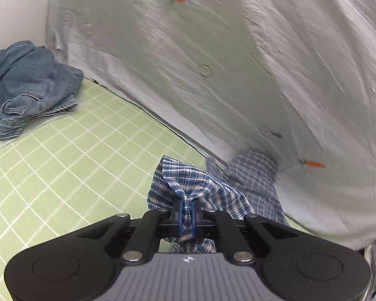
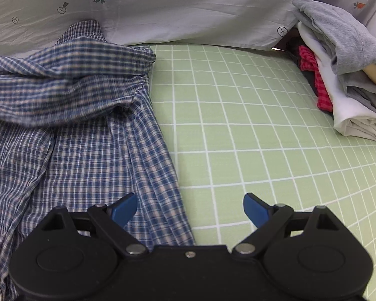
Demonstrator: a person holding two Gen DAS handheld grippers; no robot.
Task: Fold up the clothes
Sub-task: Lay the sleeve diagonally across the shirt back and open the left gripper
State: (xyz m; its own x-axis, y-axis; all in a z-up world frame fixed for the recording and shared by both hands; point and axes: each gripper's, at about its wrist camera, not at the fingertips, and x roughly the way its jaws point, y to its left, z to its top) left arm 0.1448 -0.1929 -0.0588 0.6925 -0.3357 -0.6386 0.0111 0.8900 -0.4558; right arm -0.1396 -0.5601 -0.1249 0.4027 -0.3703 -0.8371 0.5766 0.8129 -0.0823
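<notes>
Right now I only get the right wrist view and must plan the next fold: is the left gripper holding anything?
Observer: Yes. The left gripper is shut on a bunched corner of the blue-and-white plaid cotton shirt.
Operator: Is that corner lying on the mat?
Observer: No, it is lifted above the green grid-lined mat.
Operator: Anything on that side I cannot see?
Observer: A crumpled pile of blue denim jeans lies at the mat's far left edge, apart from the shirt.
</notes>
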